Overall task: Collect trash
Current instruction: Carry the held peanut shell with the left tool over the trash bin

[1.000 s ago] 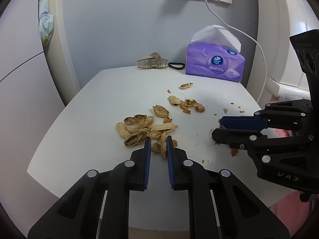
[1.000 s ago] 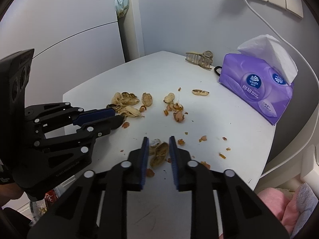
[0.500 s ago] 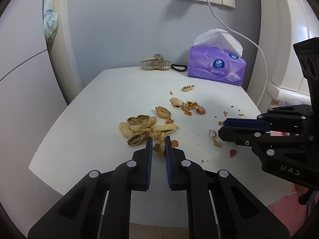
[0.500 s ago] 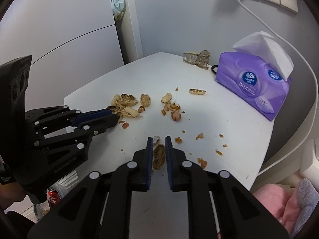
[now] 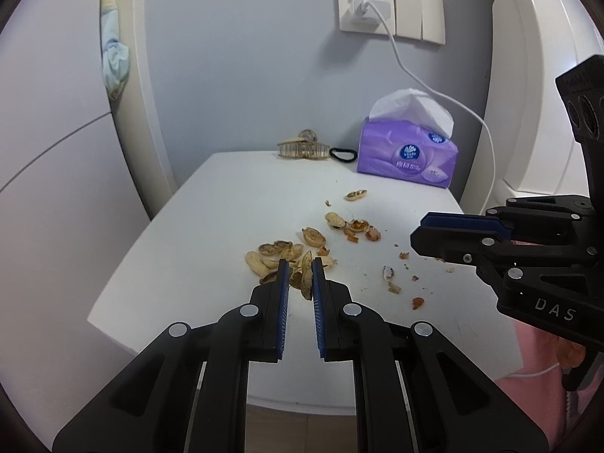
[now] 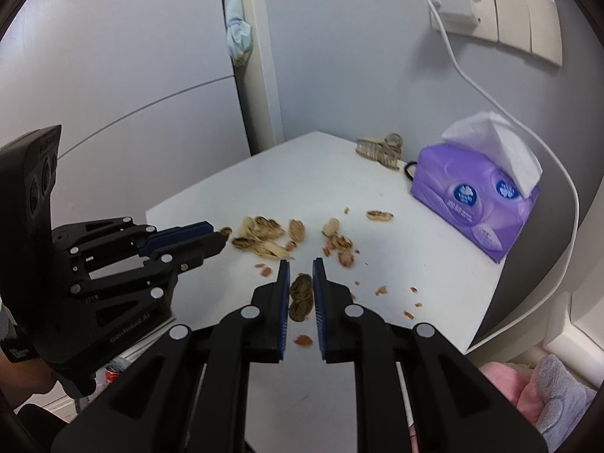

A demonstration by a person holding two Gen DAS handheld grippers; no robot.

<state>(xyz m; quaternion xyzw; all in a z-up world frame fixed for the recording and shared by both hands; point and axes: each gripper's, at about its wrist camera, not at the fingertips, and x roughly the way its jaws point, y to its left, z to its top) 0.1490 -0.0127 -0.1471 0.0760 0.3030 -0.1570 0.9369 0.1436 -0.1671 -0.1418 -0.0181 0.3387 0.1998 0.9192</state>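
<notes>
Peanut shells [image 5: 287, 253] lie scattered on the white table [image 5: 226, 204], also in the right wrist view [image 6: 264, 238]. My left gripper [image 5: 301, 264] is shut on a peanut shell [image 5: 305, 277] and holds it above the pile. My right gripper [image 6: 301, 264] is shut on another peanut shell [image 6: 301, 296], lifted above the table. The right gripper shows in the left wrist view [image 5: 426, 232]; the left gripper shows in the right wrist view [image 6: 215, 239].
A purple tissue pack [image 5: 406, 160] stands at the back right, beside a black hair tie [image 5: 342, 154] and a hair claw [image 5: 302, 147]. A white cable [image 5: 472, 120] hangs from the wall socket. Pink cloth [image 6: 502, 385] lies below the table's right side.
Both grippers closed on peanut shells and rose up and back from the table with them.
</notes>
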